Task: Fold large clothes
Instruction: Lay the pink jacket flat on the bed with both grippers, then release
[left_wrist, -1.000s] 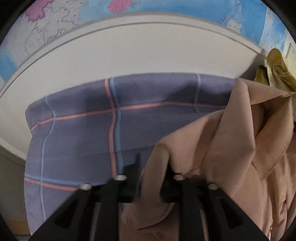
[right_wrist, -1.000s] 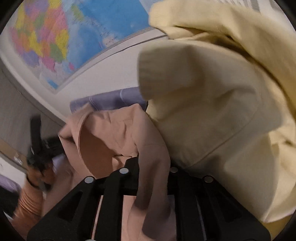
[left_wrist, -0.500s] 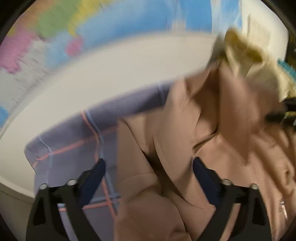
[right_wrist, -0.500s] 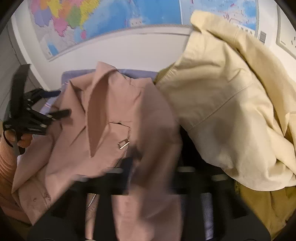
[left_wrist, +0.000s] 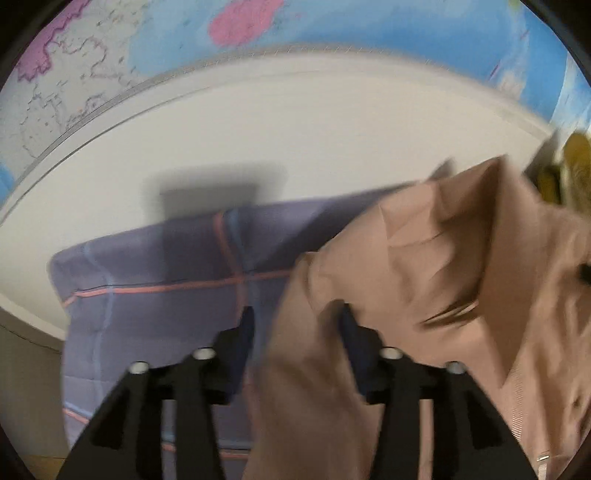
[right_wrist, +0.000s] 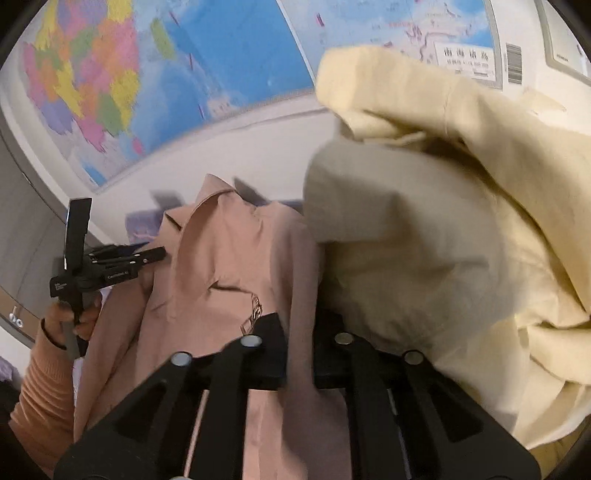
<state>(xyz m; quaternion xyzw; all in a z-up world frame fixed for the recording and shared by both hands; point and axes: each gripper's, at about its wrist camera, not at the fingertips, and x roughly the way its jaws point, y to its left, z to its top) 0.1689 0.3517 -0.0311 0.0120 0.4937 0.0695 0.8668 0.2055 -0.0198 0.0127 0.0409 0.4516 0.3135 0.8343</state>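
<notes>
Wall map (right_wrist: 192, 74) behind, my right claw (right_wrist: 299, 343) opening around smooth pink jacket (right_wrist: 236, 266) on the checked sheet (left_wrist: 155, 295), left claw (left_wrist: 295, 328) closing around its fold, crumpled cream coat (right_wrist: 424, 229) crowding alongside.

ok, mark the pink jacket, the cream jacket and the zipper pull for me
pink jacket (right_wrist: 236, 266): right wrist view, on the chest panel below the collar.
cream jacket (right_wrist: 424, 236): right wrist view, on the bulging middle fold.
zipper pull (right_wrist: 255, 308): right wrist view, on the metal tab.
</notes>
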